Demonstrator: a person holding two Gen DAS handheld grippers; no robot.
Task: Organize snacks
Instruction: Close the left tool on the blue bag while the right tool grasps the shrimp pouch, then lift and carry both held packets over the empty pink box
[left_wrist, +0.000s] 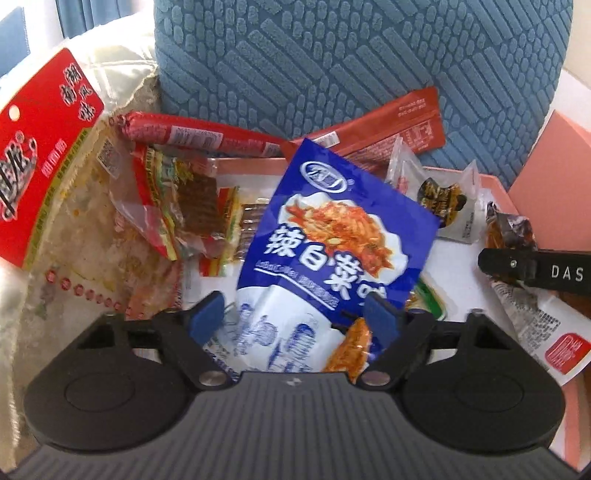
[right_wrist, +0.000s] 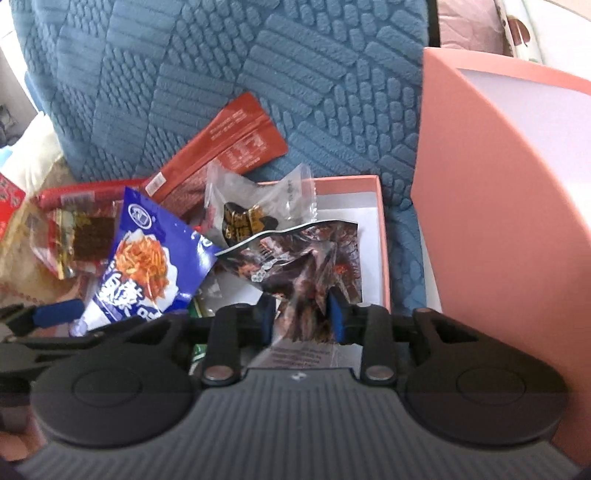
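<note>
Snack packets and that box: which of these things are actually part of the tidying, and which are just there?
Part of the job:
- blue packet, in the left gripper
- dark packet, in the right gripper
- red sausage
- long red pouch
- pink box

Just lying about:
- blue cushion
- pink lid

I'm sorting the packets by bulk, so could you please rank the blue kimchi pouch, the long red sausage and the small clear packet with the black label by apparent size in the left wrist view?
1. Blue kimchi pouch, though nearness to the camera inflates it.
2. Long red sausage.
3. Small clear packet with the black label.
</note>
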